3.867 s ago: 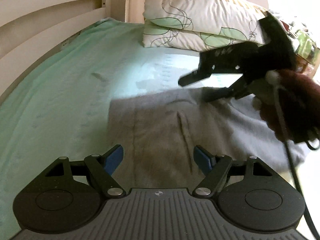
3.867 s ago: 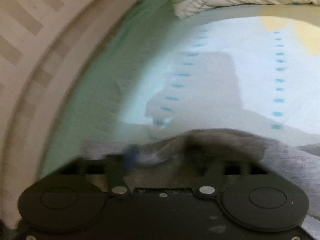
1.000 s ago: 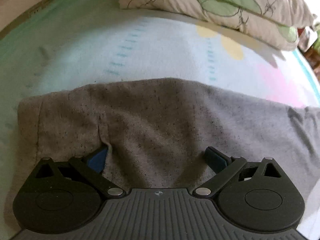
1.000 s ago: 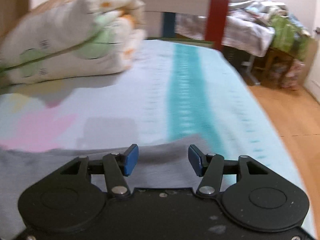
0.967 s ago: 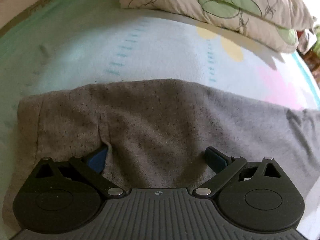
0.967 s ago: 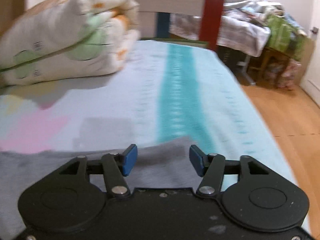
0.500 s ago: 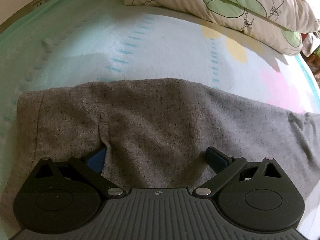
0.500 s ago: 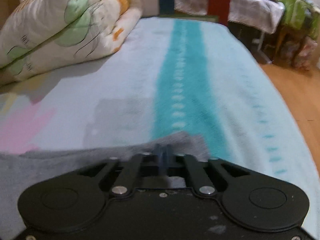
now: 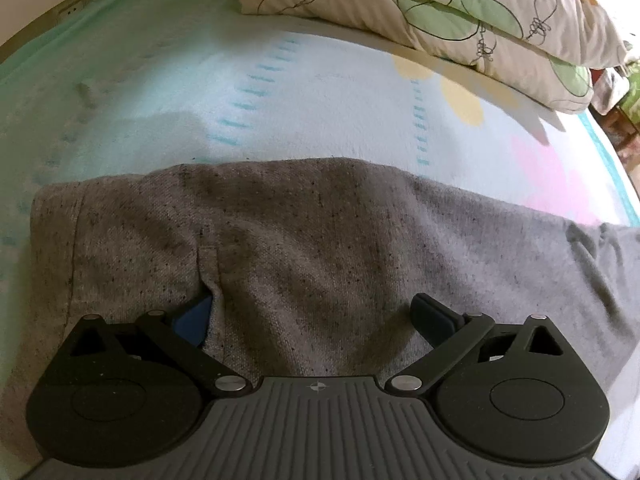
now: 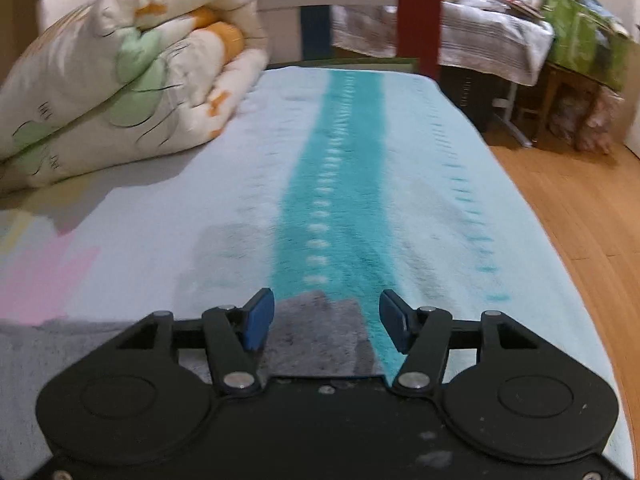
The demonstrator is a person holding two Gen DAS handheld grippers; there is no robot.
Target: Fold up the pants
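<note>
Grey pants (image 9: 320,240) flat on your bed sheet (image 9: 320,92), your left gripper (image 9: 316,312) spread wide over the pants, your right gripper (image 10: 326,316) just reopened, jaws apart above the pants' end, gripping nothing

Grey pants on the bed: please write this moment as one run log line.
pants: flat on bed sheet | left gripper: open, over waist end | right gripper: just reopened, pant end between pads, not pinched
</note>
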